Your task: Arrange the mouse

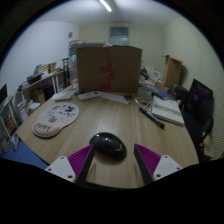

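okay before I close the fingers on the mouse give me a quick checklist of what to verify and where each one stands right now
1. Gripper fingers open: ok.
2. Mouse between the fingers, resting on the table: ok.
3. Gap at either side of the mouse: ok.
4. Mouse cable, trailing back between the fingers, free of the pads: cannot tell.
5. Mouse pad in sight, beyond the fingers: ok.
6. Table between mouse and mouse pad bare: ok.
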The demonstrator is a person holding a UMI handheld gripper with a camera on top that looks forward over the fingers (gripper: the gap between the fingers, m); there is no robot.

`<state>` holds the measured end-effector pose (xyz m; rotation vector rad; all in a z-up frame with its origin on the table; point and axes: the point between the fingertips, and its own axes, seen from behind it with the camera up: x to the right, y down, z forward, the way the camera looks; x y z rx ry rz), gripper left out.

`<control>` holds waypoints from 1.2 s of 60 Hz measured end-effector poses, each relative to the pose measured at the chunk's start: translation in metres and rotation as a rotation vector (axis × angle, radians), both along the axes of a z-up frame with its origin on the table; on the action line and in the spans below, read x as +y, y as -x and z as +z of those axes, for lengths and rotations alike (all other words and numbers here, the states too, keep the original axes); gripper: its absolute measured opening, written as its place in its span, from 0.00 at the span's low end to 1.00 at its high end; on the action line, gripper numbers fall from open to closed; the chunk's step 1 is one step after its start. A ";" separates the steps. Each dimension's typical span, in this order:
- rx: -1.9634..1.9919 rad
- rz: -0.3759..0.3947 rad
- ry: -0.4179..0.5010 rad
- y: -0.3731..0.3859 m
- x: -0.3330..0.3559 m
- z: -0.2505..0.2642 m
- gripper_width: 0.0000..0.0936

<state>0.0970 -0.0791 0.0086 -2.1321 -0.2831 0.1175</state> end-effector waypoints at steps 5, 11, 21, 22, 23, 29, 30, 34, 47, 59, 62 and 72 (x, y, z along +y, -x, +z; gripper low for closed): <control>0.014 0.053 0.014 0.002 0.012 -0.014 0.87; 0.044 0.085 -0.002 0.009 0.027 -0.022 0.87; 0.058 0.057 -0.043 0.011 0.064 -0.021 0.81; 0.057 0.048 -0.047 0.011 0.069 -0.021 0.80; 0.058 0.041 -0.052 0.010 0.073 -0.021 0.76; 0.064 -0.027 -0.055 0.007 0.087 -0.022 0.59; 0.067 -0.036 -0.058 0.006 0.088 -0.022 0.58; 0.067 -0.086 -0.045 0.004 0.089 -0.024 0.53; 0.122 -0.226 0.072 0.005 0.088 -0.007 0.40; 0.128 -0.262 -0.210 0.094 0.113 0.153 0.39; 0.142 -0.250 -0.238 0.136 0.124 0.171 0.39; 0.114 -0.198 -0.142 0.250 0.135 0.102 0.38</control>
